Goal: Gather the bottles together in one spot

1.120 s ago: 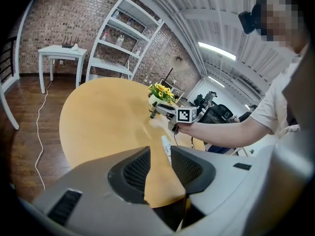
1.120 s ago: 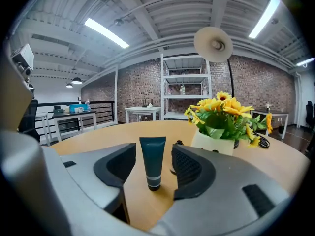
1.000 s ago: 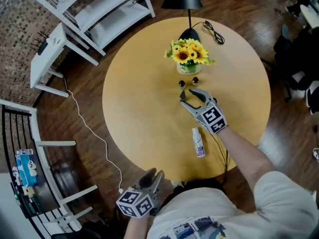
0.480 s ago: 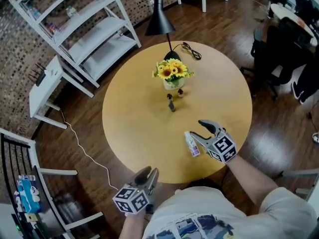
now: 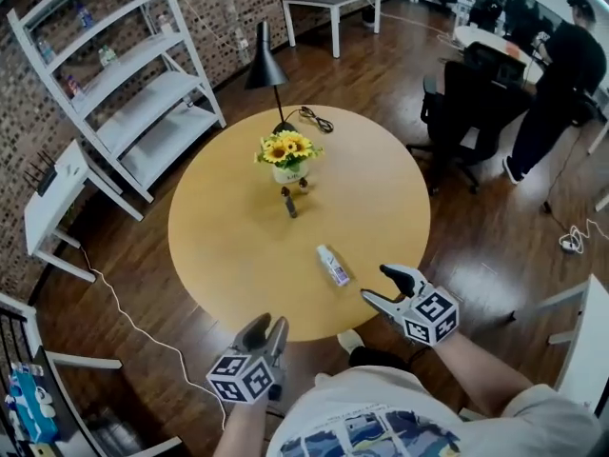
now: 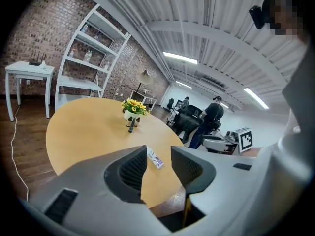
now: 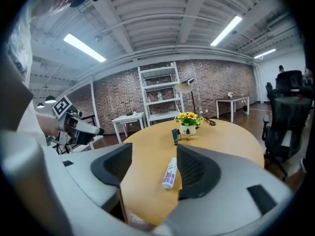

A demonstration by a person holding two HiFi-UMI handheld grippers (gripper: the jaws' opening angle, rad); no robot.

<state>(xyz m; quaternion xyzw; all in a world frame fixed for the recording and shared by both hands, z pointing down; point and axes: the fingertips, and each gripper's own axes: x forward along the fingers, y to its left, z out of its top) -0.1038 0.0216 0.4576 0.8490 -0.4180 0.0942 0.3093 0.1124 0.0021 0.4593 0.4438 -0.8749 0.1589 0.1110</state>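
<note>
A: Start nearest. What are the two grippers doing?

B: In the head view both hang off the near edge of the round light-wood table (image 5: 228, 246), over the floor. The left gripper (image 5: 267, 326) has its jaws only a little apart, with nothing in them. The right gripper (image 5: 382, 286) has just been opening its jaws. They stand wide and grip nothing.

A: Yet its own view shows a bottle in the gap.

B: Only by line of sight. The white plastic bottle with a purple label (image 7: 170, 173) lies on the table beyond the jaws. The head view shows it near the table's near-right rim, apart from both grippers.

A: Which way does it point?

B: It lies on its side, its long axis running from the near rim toward the table's middle. The narrow cap end faces away, roughly toward the flowers, and the base faces the rim.

A: And farther on?

B: A slim dark tube (image 5: 290, 206) past the middle. The head view gives only a dark streak, but both gripper views show it standing upright. Beside it are two small dark bottles (image 7: 188, 132), against a white vase of yellow sunflowers (image 5: 285, 155).

A: Anything only one view has?

B: Each gripper view catches the other gripper's marker cube. Only the head view shows the whole black cone-shaded lamp (image 5: 266, 65) at the far rim and the white shelf unit (image 5: 114, 93) by the brick wall.
</note>
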